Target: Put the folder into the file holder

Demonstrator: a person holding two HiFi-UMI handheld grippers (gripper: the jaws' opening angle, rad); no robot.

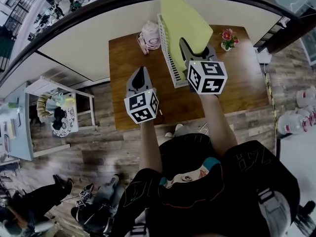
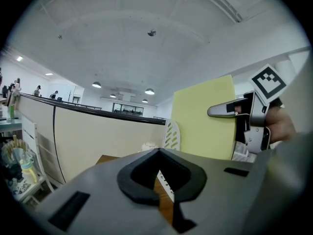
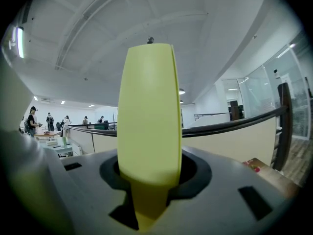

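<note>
A pale yellow-green folder (image 1: 183, 19) stands upright, with my right gripper (image 1: 195, 52) shut on its near edge. In the right gripper view the folder (image 3: 149, 116) fills the gap between the jaws. It is held just right of the white slatted file holder (image 1: 169, 58) on the wooden table (image 1: 237, 78). The folder's lower edge is hidden, so I cannot tell whether it is inside the holder. My left gripper (image 1: 141, 72) hovers over the table left of the holder, shut and holding nothing. The left gripper view shows the folder (image 2: 203, 119), the file holder (image 2: 171, 135) and the right gripper (image 2: 230, 110).
A pink and white teapot (image 1: 149, 35) sits at the table's back, left of the file holder. A small flower pot (image 1: 227, 38) stands at the back right. A cream partition wall (image 1: 79, 46) borders the table's far side. A white rack (image 1: 59, 107) stands on the floor at left.
</note>
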